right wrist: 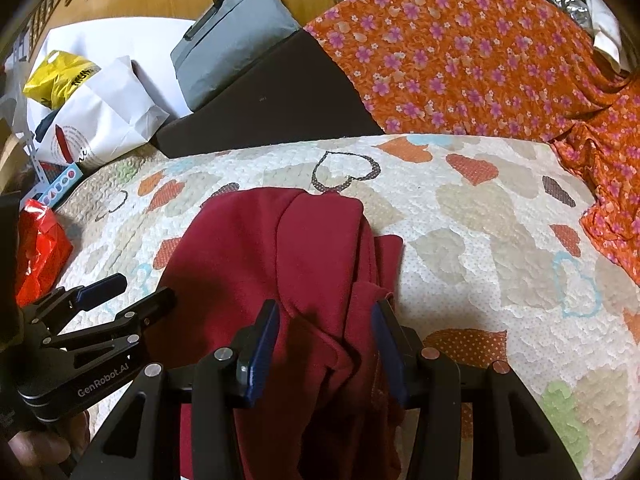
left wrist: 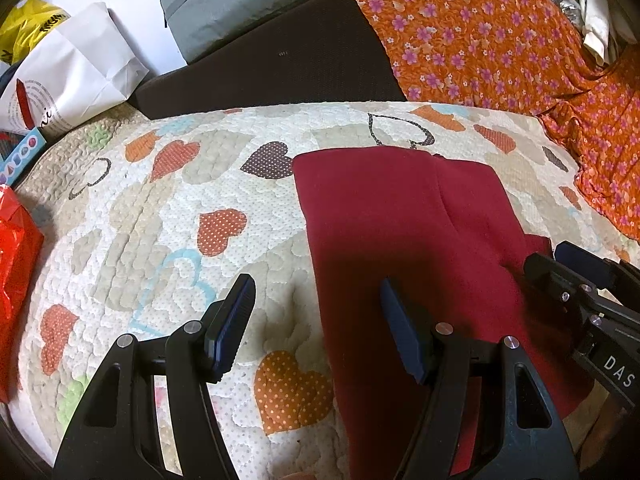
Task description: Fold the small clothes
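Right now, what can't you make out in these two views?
- Red garment: near end cut off by the bottom edge, both views; type unclear.
- Right hand-held gripper: cloth contact unclear.
- White bag: print too small.
- Left hand-held gripper: open.

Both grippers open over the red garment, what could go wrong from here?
1. The right gripper straddles a bunched ridge of the garment; closing there may pinch several layers and drag the fold apart.
2. The left gripper sits half over the bare quilt, so it may catch the quilt rather than the garment's edge.
3. The two grippers are close together, so they may collide.
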A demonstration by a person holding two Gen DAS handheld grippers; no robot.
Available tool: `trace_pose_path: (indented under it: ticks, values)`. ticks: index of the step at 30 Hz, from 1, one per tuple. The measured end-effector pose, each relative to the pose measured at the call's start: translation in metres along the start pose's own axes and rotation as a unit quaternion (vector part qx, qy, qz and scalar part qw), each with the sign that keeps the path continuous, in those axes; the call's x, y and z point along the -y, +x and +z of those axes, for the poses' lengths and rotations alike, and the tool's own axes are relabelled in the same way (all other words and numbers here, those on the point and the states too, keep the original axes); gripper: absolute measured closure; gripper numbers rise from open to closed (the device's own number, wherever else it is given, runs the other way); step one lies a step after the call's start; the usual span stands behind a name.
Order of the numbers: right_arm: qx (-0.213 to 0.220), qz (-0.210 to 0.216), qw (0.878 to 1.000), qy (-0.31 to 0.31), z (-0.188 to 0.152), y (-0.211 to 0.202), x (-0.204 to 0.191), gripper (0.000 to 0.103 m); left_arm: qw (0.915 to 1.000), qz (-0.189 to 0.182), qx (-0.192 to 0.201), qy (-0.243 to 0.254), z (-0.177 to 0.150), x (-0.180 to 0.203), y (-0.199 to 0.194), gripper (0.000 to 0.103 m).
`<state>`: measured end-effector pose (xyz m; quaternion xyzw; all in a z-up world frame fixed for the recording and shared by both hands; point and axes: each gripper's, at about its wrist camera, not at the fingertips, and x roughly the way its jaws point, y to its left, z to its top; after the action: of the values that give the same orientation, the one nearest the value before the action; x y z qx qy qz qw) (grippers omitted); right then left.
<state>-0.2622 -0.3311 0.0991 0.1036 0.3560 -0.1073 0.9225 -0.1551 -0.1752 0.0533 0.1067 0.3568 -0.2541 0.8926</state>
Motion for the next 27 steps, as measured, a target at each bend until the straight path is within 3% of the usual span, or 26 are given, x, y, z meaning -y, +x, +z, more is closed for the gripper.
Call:
trace_pose_path:
  ticks: [27]
  values:
    - [-0.011, 0.005, 1.0, 0.0, -0.0017, 0.0036, -0.001, 0.057, 0.9999, 0.007, 0.007, -0.004, 0.0002, -0.0031, -0.004, 0.038]
